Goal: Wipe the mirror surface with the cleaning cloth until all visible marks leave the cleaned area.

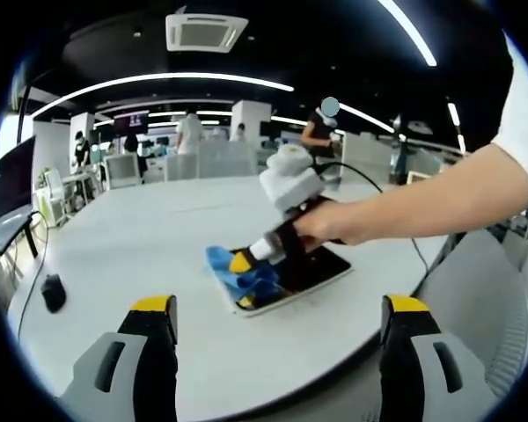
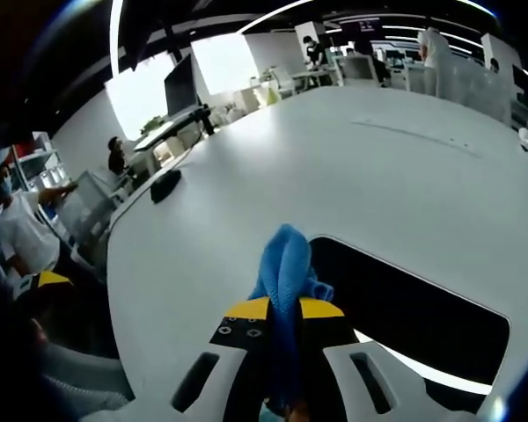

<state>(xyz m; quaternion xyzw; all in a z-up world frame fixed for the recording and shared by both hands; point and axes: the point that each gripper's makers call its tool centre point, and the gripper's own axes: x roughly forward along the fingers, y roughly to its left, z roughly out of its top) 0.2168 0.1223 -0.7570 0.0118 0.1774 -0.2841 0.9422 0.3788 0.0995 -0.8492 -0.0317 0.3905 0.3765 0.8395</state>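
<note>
In the right gripper view, the right gripper [image 2: 280,318] pinches a bunched blue cleaning cloth [image 2: 284,264] between its yellow-tipped jaws, the cloth's free end resting at the near edge of the dark mirror [image 2: 414,316] that lies flat on the white table [image 2: 273,167]. In the left gripper view, the left gripper [image 1: 280,318] hangs spread and empty above the table's near side, well back from the work; beyond it a person's hand [image 1: 334,224] steers the other tool, pressing the cloth onto one end of the mirror. Wiping looks to be under way at that end only, with most of the glass apparently not yet covered; whether marks remain cannot be told from the dark surface. Farther off, a computer mouse [image 1: 53,293] sits near the table edge, and people stand among office desks.
</note>
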